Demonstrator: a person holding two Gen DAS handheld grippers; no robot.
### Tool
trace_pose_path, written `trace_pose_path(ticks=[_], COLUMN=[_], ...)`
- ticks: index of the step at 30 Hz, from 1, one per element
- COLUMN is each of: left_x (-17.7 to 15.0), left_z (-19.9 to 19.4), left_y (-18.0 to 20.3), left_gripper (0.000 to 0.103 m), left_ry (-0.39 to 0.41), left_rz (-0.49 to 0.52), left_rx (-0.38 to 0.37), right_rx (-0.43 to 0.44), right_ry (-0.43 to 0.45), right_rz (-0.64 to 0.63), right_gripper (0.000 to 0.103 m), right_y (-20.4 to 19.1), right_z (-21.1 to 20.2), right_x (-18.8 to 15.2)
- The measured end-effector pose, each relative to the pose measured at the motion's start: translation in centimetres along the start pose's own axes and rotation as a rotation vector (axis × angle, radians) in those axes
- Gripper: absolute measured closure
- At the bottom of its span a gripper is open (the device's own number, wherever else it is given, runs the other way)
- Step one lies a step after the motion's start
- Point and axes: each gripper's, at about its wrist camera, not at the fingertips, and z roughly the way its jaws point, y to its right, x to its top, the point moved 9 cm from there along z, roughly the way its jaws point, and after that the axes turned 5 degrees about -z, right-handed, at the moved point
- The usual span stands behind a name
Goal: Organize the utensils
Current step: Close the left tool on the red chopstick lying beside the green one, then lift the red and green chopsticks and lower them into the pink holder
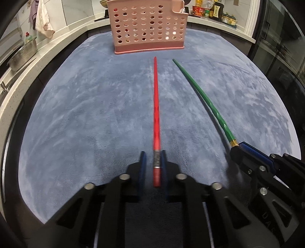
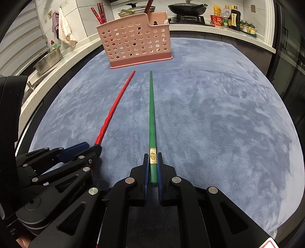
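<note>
Two chopsticks lie on a blue-grey plush mat (image 1: 85,114), tips pointing at a pink perforated utensil basket (image 1: 146,28) at the far side. My left gripper (image 1: 153,152) is shut on the thick end of the red chopstick (image 1: 156,99), at its silver band; the pads look blurred. My right gripper (image 2: 153,154) is shut on the thick end of the green chopstick (image 2: 152,110), just behind its gold band. In the right wrist view the left gripper (image 2: 93,146) sits at lower left with the red chopstick (image 2: 114,106) coming out of it. The basket (image 2: 133,43) holds several red chopsticks.
A white counter (image 2: 57,63) rings the mat. On it stand a metal colander (image 2: 47,61) at the left, a black wok on a stove (image 2: 187,8) behind, and bottles and jars (image 2: 228,18) at the back right. Cloths (image 2: 63,28) hang on the left wall.
</note>
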Motion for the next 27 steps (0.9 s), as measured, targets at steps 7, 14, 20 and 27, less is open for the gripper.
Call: trace_pose_path(ticks=[7, 14, 20, 27], left_x=[-0.1, 0.6, 2.0, 4.5], left_z=[-0.2, -1.4, -2.9, -5.0], left_y=[0.0, 0.0, -0.5, -1.1], left_gripper=[0.096, 0.096, 0.096, 0.096], left_ry=[0.006, 0.035, 0.06, 0.112], left_rz=[0.005, 0.003, -0.024, -0.047], left_rx=[-0.003, 0.003, -0.001, -0.003], right_rx=[0.001, 0.006, 0.01, 0.015], right_ry=[0.002, 0.02, 0.055, 0.118], right_rz=[0.0, 0.001, 0.0, 0.012], right_gripper=[0.096, 0.096, 0.096, 0.096], right_y=[-0.1, -0.1, -0.2, 0.0], right_z=[-0.1, -0.8, -2.0, -4.0], right_x=[0.0, 0.4, 1.6, 4.2])
